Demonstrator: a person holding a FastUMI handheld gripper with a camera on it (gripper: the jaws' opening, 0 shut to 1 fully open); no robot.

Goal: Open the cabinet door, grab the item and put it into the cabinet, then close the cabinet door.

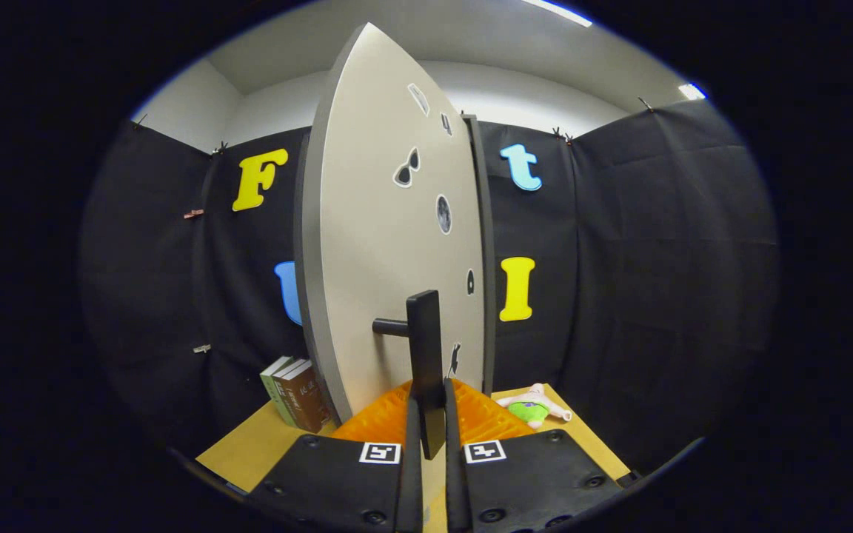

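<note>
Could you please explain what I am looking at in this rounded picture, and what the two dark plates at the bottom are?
The camera rides on a hand-held two-finger gripper and looks forward along its fingers; those dark plates are part of it. The fingers are closed on the black door handle of a grey cabinet door, seen at an angle and decorated with stickers. On the wooden table just beyond the fingers lies an orange ridged mat or tray. Some books stand beside the door on one side, and a small plush toy with a green body lies on the other side.

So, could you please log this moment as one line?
gripper: shut on door handle | cabinet door: partly open | plush toy: on table, not yet stowed
</note>
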